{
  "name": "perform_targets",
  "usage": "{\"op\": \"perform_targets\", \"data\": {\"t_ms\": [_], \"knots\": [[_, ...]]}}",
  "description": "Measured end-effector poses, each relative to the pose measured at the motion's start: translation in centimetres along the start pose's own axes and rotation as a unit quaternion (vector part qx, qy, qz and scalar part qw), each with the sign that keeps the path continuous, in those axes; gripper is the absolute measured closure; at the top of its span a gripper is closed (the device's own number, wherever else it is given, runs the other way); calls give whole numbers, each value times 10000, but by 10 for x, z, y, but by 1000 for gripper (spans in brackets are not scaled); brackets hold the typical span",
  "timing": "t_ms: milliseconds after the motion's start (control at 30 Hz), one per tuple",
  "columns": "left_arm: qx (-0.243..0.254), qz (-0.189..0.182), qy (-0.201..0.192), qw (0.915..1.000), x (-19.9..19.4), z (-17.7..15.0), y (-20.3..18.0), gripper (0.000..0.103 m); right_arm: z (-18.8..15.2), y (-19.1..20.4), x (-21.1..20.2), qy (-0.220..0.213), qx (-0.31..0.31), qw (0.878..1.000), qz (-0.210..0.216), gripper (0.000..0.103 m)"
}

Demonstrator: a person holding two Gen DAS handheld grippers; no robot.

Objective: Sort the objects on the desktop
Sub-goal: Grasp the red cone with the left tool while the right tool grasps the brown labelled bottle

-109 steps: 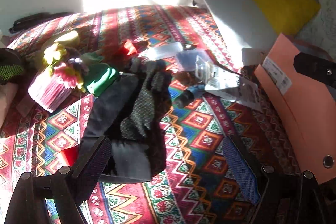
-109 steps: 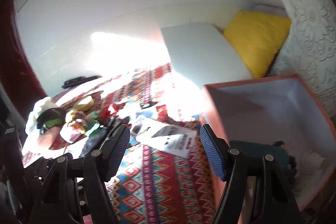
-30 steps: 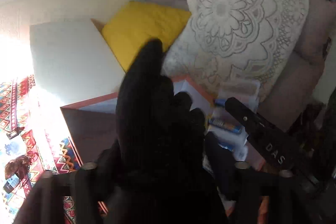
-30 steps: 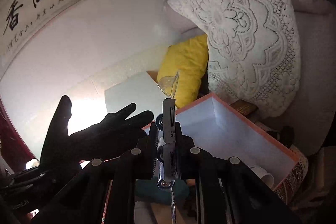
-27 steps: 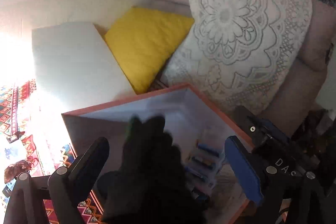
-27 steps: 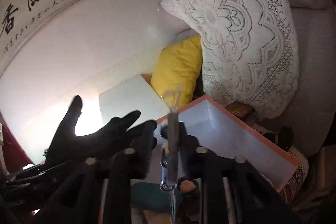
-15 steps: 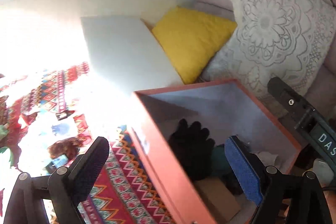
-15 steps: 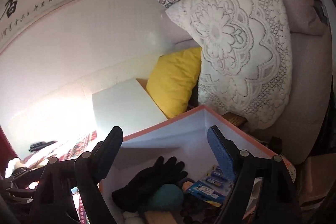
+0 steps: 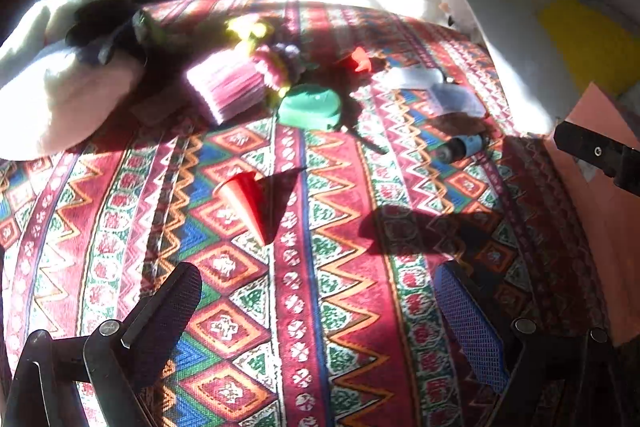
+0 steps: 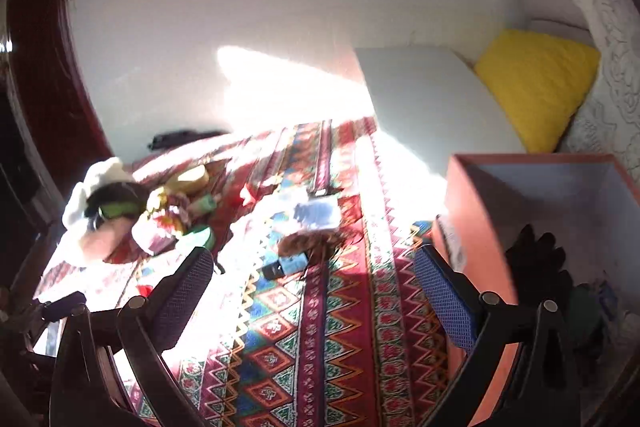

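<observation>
My left gripper (image 9: 320, 307) hangs over the patterned cloth (image 9: 340, 267); its jaws are opening and nothing is between them. Ahead of it lie a red cone (image 9: 244, 199), a green lump (image 9: 310, 107), a pink fringed toy (image 9: 224, 87), clear packets (image 9: 436, 87) and a blue-black cylinder (image 9: 460, 147). My right gripper (image 10: 316, 279) is beside the orange box (image 10: 480, 227), jaws opening and empty. A black glove (image 10: 536, 259) lies inside the box. The blue-black cylinder (image 10: 286, 267) and a brown tuft (image 10: 308, 241) lie just beyond its fingers.
A white plush toy (image 9: 60, 87) sits at the cloth's far left. The orange box (image 9: 600, 187) borders the right side. A white board (image 10: 432, 99) and a yellow cushion (image 10: 536, 83) lean behind the box. Sunlight glares on the wall.
The left gripper let the black glove fall into the box. The right gripper opened and released its packet there. Both then swung left, back over the cloth.
</observation>
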State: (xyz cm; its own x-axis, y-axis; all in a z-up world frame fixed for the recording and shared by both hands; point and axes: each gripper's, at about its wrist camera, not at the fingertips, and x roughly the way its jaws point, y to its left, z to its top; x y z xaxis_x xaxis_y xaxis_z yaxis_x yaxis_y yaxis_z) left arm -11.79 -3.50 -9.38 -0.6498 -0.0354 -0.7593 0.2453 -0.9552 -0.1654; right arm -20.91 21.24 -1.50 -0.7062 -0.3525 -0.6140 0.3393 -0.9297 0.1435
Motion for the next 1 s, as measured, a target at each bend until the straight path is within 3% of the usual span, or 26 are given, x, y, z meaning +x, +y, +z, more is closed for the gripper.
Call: {"op": "perform_targets", "data": {"t_ms": [167, 333, 400, 567, 600, 633, 667, 700, 733, 767, 1000], "knots": [[-371, 3, 337, 9987, 40, -11, 28, 7, -24, 16, 84, 1044, -397, 9937, 127, 2], [-339, 46, 125, 9993, 58, -3, 29, 7, -41, 14, 147, 1654, -475, 9850, 119, 3], [-349, 41, 67, 9994, 64, 3, 30, 7, -42, 16, 165, 1748, -629, 9825, 123, 3], [-447, 57, -100, 9989, 73, 11, 31, 7, -28, 19, 190, 1480, -954, 9844, 56, 2], [-477, 42, -142, 9988, 75, 13, 31, 11, -27, 19, 192, 1453, -982, 9845, 70, 2], [-508, 14, -172, 9986, 75, 15, 32, 34, -25, 19, 195, 1426, -1011, 9846, 85, 3], [-540, -15, -202, 9983, 74, 16, 34, 80, -24, 19, 196, 1421, -1058, 9841, 142, 9], [-570, -46, -124, 9983, 77, 18, 36, 90, -23, 18, 195, 1411, -1050, 9841, 245, 15], [-667, -165, -115, 9976, 76, 18, 40, 91, -21, 17, 194, 1402, -1039, 9840, 348, 35], [-731, -239, -119, 9970, 74, 18, 43, 91, -19, 15, 192, 1449, -959, 9840, 404, 38], [-631, -437, -323, 9965, 34, 10, 41, 91, -23, 16, 161, 1649, -564, 9831, 566, 38]]}}
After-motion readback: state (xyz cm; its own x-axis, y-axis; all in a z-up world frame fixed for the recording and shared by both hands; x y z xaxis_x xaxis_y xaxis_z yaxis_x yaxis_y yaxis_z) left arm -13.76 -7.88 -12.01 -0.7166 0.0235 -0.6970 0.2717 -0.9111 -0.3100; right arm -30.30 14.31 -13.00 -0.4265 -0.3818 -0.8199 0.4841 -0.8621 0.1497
